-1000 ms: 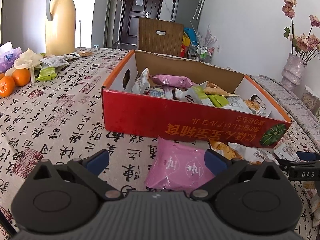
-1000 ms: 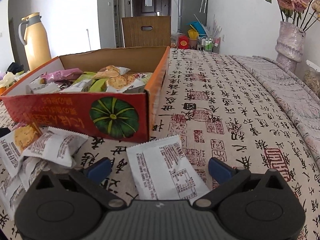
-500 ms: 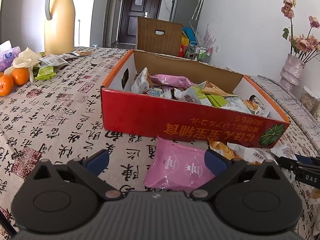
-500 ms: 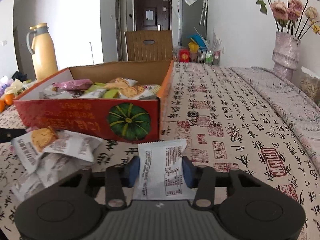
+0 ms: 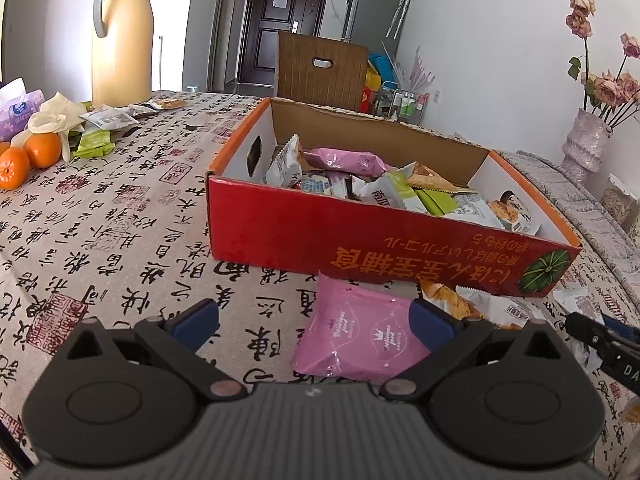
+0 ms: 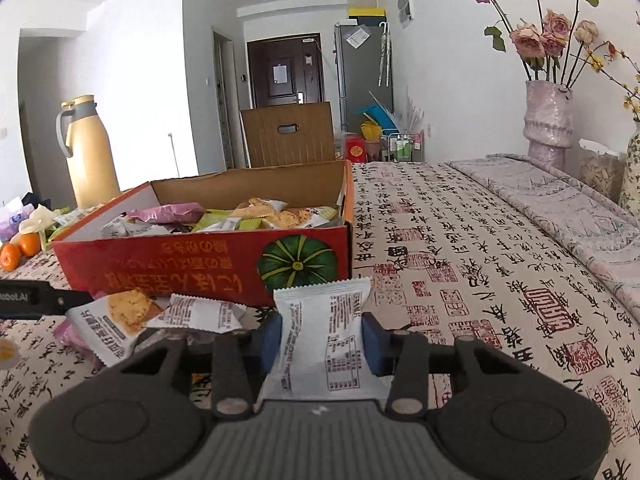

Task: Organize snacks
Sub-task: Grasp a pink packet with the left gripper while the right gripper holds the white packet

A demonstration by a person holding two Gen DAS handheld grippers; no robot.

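Note:
A red cardboard box [image 5: 360, 244] [image 6: 168, 266] holding several snack packets stands on the patterned tablecloth. My right gripper [image 6: 322, 336] is shut on a white snack packet [image 6: 324, 332], lifted a little in front of the box's pumpkin corner. My left gripper [image 5: 314, 322] is open low over the cloth, with a pink snack packet [image 5: 360, 336] lying between its fingers, near the right one. More white cookie packets [image 6: 132, 320] [image 5: 480, 308] lie loose before the box. The left gripper's tip [image 6: 40, 300] shows at the right wrist view's left edge.
A yellow thermos jug [image 5: 120, 36] [image 6: 90, 152], oranges [image 5: 28, 156], tissues and several loose packets [image 5: 108, 120] sit at the table's far left. A vase of dried roses [image 6: 548, 120] stands far right. A brown chair back [image 5: 320, 70] rises behind the box.
My right gripper closed on the white packet and raised it off the cloth, tilting up toward the box. The left gripper stayed put.

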